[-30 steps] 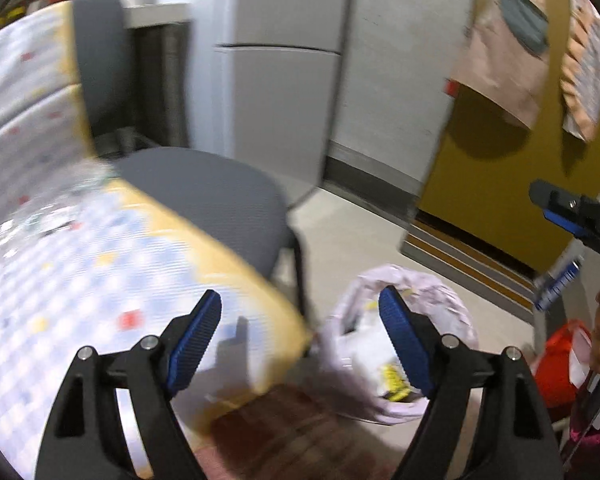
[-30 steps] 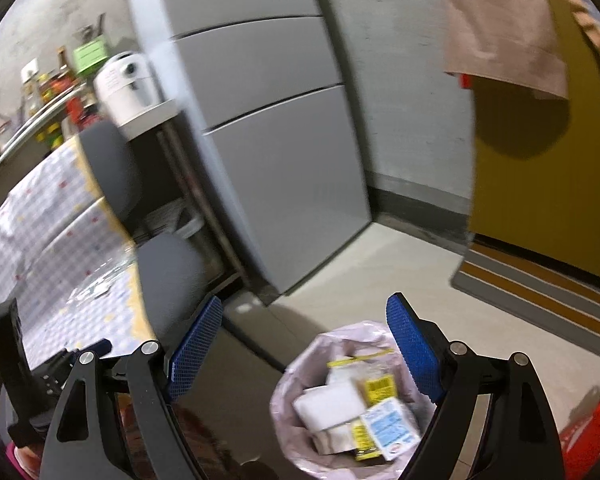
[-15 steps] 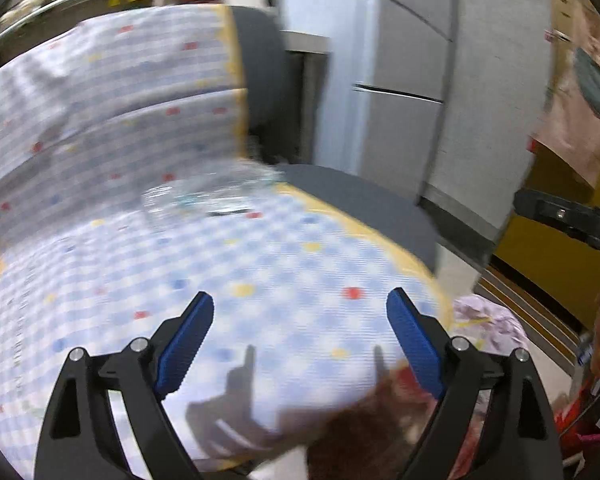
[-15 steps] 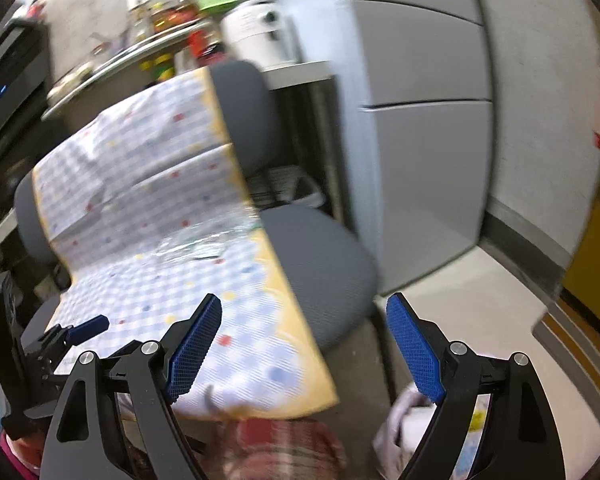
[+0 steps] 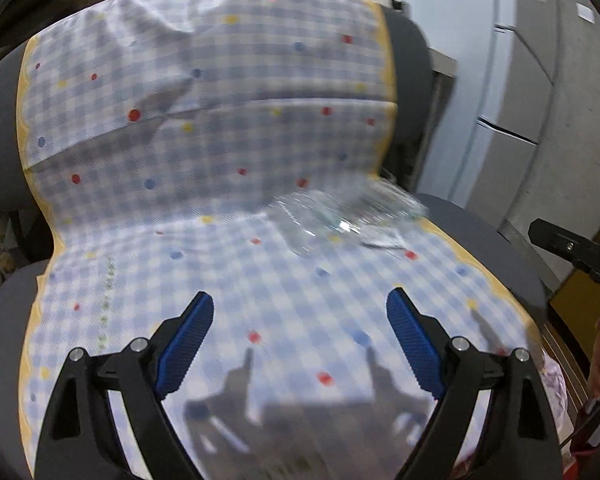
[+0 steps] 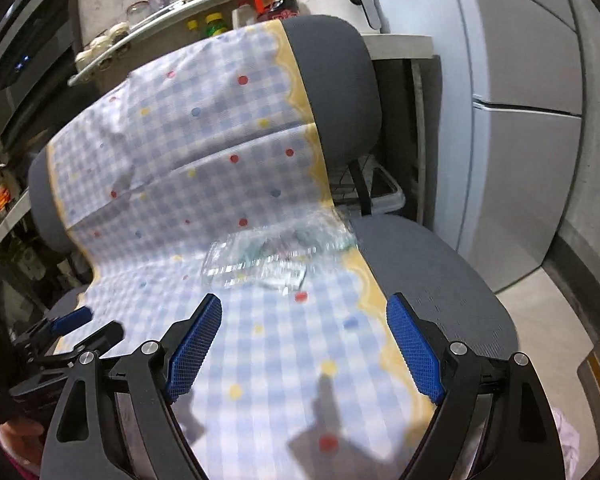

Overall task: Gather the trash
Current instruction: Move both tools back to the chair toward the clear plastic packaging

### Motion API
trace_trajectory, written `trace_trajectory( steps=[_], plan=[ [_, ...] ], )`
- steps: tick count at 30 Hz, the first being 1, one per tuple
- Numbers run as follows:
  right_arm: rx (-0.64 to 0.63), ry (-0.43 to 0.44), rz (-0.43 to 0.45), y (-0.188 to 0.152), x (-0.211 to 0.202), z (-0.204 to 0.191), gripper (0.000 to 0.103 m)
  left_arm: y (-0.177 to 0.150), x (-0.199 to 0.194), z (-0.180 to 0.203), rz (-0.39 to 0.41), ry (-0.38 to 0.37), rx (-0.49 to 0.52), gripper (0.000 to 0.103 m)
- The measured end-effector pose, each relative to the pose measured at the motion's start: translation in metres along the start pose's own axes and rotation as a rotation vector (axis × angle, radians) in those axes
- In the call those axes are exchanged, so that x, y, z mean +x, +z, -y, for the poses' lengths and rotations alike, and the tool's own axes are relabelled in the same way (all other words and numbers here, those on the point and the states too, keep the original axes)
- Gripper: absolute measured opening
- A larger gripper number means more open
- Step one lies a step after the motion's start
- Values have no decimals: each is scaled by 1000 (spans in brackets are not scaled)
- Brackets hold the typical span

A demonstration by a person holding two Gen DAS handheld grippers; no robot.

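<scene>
The clear plastic wrapper (image 5: 348,220) lies not yet collected on the checked cloth (image 5: 260,280) of the chair, while the left gripper (image 5: 300,340) and right gripper (image 6: 304,344) both stand wide and empty.

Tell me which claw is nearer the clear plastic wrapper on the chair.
Right, by a little. The right claw hangs open just short of the clear plastic wrapper, which lies nearly straight ahead. The left claw, open too, sits farther back, the wrapper ahead and off to its right.
</scene>
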State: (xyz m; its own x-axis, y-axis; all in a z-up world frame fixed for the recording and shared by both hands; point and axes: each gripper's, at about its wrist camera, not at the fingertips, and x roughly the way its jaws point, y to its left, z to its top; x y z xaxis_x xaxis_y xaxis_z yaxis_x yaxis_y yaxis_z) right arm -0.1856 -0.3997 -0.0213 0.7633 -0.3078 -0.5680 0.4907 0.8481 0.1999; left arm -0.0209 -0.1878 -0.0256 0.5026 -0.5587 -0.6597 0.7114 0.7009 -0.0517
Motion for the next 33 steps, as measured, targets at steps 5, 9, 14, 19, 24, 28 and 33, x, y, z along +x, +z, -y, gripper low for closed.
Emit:
trace_trajectory(
  steps=[5, 9, 14, 19, 24, 28, 33],
  plan=[
    [38, -6, -90, 25, 83, -6, 78, 31, 47, -13, -32, 38, -29, 86],
    [1, -56, -154, 37, 139, -18, 77, 55, 95, -14, -75, 50, -49, 86],
    [-41, -143, -173, 45, 177, -18, 76, 68, 146, -10, -137, 73, -35, 85],
    [-12, -119, -278, 34, 196, -5, 75, 59, 163, -5, -240, 18, 0, 78],
    [53, -25, -353, 22, 177, 13, 73, 40, 139, -2, -275, -82, 15, 66],
    [11, 8, -389, -5, 143, 20, 69, 9, 100, 14, -298, -130, 92, 60],
    [-15, 40, -366, -29, 90, 25, 66, -24, 52, 30, -269, -151, 193, 60]
  ],
)
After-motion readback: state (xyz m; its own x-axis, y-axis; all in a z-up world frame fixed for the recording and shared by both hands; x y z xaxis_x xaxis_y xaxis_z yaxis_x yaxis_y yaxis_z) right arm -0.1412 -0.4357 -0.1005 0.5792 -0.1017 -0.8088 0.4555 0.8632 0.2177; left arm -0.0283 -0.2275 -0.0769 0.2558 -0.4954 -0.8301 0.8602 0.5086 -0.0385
